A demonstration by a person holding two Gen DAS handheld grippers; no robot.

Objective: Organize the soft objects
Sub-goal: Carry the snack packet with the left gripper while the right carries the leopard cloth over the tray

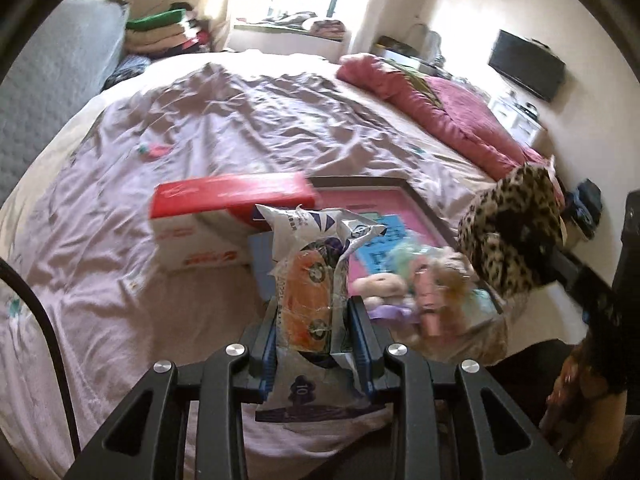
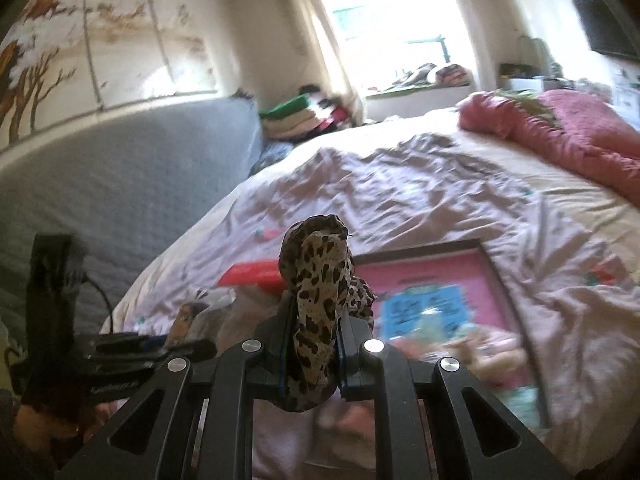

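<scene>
My left gripper (image 1: 314, 320) is shut on a white plastic package (image 1: 316, 264) with an orange item showing through its clear window, held above the bed. My right gripper (image 2: 316, 328) is shut on a leopard-print soft item (image 2: 318, 300); it also shows in the left wrist view (image 1: 510, 232), at the right. Several small plush toys (image 1: 412, 284) in pink, purple and cream lie on a pink-lined tray with a dark frame (image 1: 424, 208), just right of the package. The tray also shows in the right wrist view (image 2: 496, 276), blurred.
A red and white box (image 1: 224, 216) lies on the wrinkled lilac bedsheet (image 1: 240, 120) left of the tray. A rolled pink blanket (image 1: 440, 108) lies at the bed's far right. A grey padded headboard (image 2: 140, 168) stands at the left. Folded clothes (image 1: 164, 32) are stacked beyond the bed.
</scene>
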